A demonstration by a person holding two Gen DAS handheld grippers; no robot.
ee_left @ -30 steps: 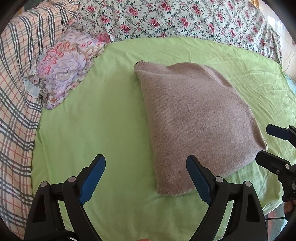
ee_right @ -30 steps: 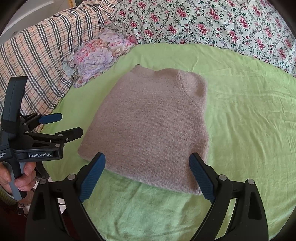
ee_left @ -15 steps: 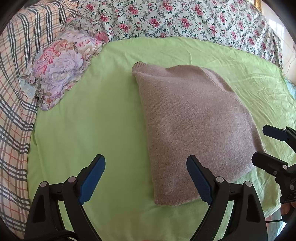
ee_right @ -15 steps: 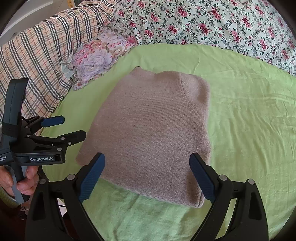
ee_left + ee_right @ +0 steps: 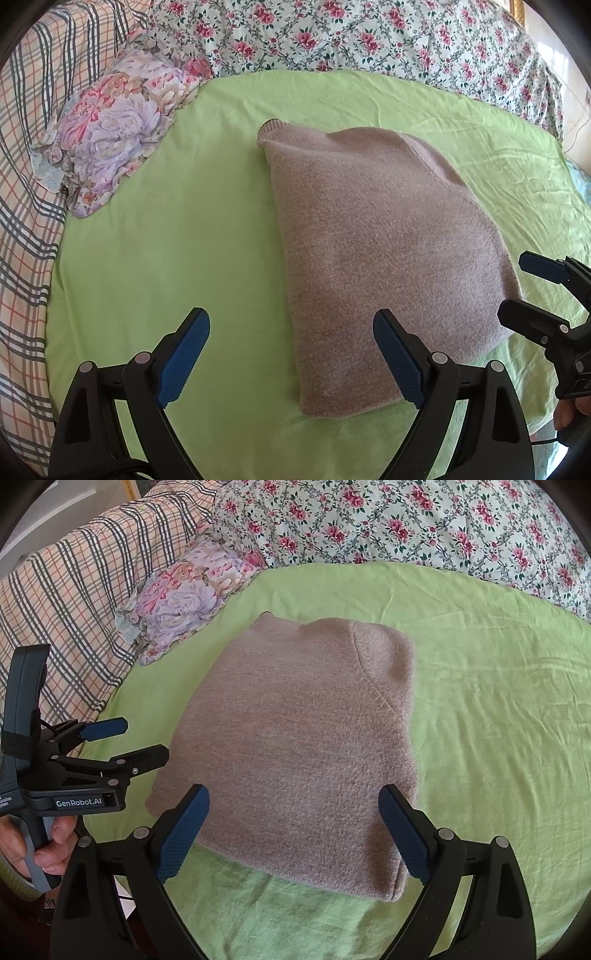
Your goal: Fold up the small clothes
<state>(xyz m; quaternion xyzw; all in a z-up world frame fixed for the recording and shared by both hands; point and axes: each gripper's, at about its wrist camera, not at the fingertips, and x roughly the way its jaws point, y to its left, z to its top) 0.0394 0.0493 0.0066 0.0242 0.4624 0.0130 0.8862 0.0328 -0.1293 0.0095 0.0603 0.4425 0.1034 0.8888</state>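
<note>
A folded taupe knit sweater lies flat on the light green sheet; it also shows in the right wrist view. My left gripper is open and empty, held above the sweater's near left corner. My right gripper is open and empty, held above the sweater's near edge. The right gripper shows at the right edge of the left wrist view. The left gripper shows at the left of the right wrist view.
A frilled floral pillow lies at the back left. A plaid blanket runs along the left side. A rose-print quilt covers the back. The green sheet's near edge runs below the grippers.
Both grippers have drifted slightly nearer over the sweater. Both stay open. The sweater has not moved.
</note>
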